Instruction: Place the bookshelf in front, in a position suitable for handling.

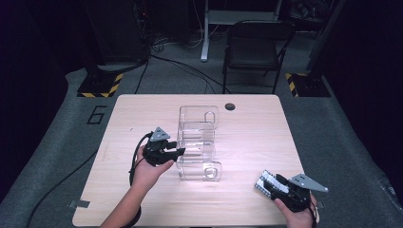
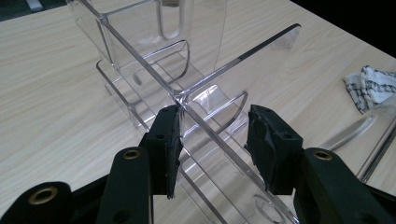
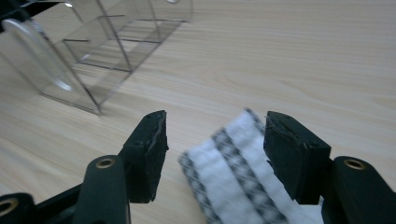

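From the high view, a clear acrylic organizer [image 1: 199, 142] stands near the middle of the wooden table [image 1: 247, 199]. The left gripper [image 1: 177, 153] sits at the organizer's left wall, toward its near end, jaws reaching onto that wall. The right gripper [image 1: 264, 183] is well apart, at the near right of the table, with a folded black-and-white checked cloth [image 1: 264, 180] at its tips.

In the left gripper view, the jaws straddle a thin upright wall of the organizer [image 2: 196, 70]: the left pad lies against the wall, the right pad stands clear of it, so the jaws are parted with the wall between them, not clamped. The cloth [image 2: 366, 86] lies far off to the right on the table.

In the right gripper view, the cloth [image 3: 238, 172] lies between the jaws; the right pad touches its edge, while a gap shows at the left pad. I cannot tell whether the cloth is gripped. The organizer [image 3: 93, 51] sits at the far left.
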